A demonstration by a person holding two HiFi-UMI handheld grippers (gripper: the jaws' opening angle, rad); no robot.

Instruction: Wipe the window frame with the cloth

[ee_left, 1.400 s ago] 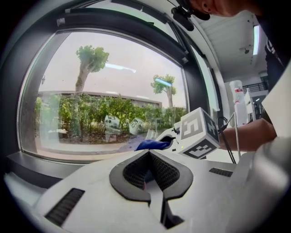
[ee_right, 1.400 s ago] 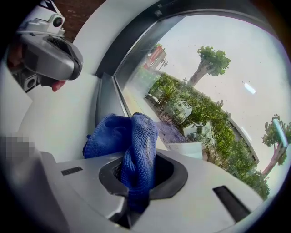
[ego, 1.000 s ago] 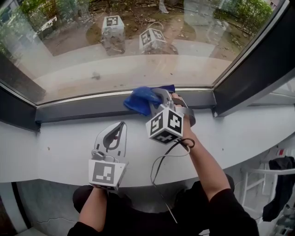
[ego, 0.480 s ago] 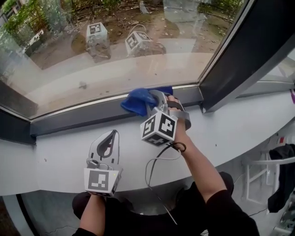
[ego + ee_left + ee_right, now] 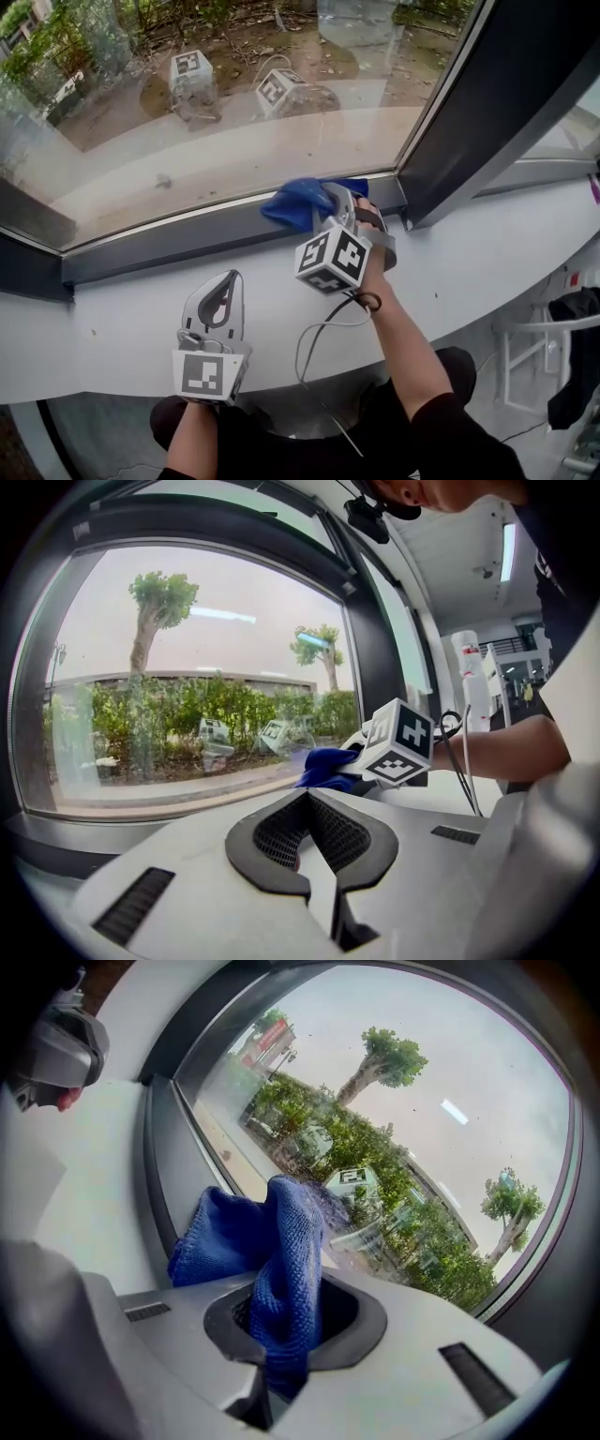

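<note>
My right claw [image 5: 325, 202]: clamped on blue cloth [image 5: 298, 202], bunched against the window frame [image 5: 187, 240] low rail near its right corner, to rub it | my left claw [image 5: 221, 292]: jaws together, empty (parked below the frame, clear of wiping)

Cloth [image 5: 292, 203]: solid blue with a fine woven texture.
Window frame [image 5: 187, 242]: uniform dark grey.
Sill [image 5: 469, 262] below the window frame: plain white.
Left gripper [image 5: 227, 279] and right gripper [image 5: 325, 198]: light grey bodies with black-edged fingers. Each carries a white cube printed with black square markers.
Sleeve [image 5: 455, 431]: black.
</note>
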